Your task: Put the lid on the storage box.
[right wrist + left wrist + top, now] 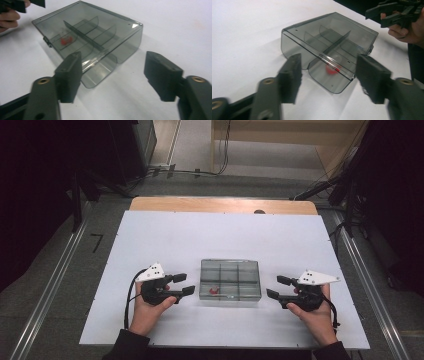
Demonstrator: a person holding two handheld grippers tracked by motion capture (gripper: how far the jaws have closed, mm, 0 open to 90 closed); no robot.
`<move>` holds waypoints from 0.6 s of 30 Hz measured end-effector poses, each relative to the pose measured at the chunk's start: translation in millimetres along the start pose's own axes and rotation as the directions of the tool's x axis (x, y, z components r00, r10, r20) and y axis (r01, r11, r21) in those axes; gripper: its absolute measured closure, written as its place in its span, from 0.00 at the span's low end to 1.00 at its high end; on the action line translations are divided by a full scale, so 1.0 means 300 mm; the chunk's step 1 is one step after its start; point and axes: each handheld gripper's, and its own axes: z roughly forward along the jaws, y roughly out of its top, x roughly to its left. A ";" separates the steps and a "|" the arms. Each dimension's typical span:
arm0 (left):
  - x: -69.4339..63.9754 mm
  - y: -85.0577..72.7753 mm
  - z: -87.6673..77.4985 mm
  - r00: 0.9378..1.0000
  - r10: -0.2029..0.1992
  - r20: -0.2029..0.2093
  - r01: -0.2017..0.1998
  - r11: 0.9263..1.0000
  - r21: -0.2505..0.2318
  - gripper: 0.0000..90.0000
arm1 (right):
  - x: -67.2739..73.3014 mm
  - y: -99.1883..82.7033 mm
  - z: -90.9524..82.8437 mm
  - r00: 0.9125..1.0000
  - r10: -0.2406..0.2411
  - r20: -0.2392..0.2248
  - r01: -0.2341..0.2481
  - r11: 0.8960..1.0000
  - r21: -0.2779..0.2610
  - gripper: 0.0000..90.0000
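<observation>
Both our grippers, left [181, 284] and right [278, 287], flank the smoky compartment box [230, 279] with jaws spread empty, ready to steady it

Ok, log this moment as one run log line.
left gripper: open, beside box | right gripper: open, beside box | compartment box: lid shut, untouched | red piece: inside box

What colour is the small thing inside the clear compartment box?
Red: the small piece in the smoky-grey box shows best in the left gripper view.
</observation>
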 end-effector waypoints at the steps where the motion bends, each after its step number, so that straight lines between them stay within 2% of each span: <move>1: 0.002 -0.001 -0.005 1.000 0.002 -0.004 -0.002 1.000 -0.004 0.32 | -0.002 -0.001 -0.003 1.000 0.001 0.006 -0.001 1.000 -0.001 0.26; 5: 0.004 -0.002 -0.029 1.000 0.001 -0.005 -0.001 1.000 -0.028 0.18 | -0.012 -0.006 -0.016 0.999 0.016 0.037 -0.016 1.000 -0.007 0.16; 9: 0.006 -0.003 -0.054 1.000 0.000 -0.009 -0.001 0.998 -0.057 0.06 | -0.027 -0.013 -0.033 0.999 0.023 0.044 -0.022 0.999 -0.028 0.13; 13: 0.016 -0.010 -0.079 1.000 0.000 -0.025 -0.002 0.998 -0.062 0.00 | -0.039 -0.020 -0.049 0.998 0.034 0.052 -0.032 0.999 -0.038 0.12; 18: 0.027 -0.020 -0.112 0.999 -0.004 -0.035 0.001 0.997 -0.080 0.00 | -0.052 -0.031 -0.064 0.998 0.033 0.054 -0.031 0.999 -0.044 0.09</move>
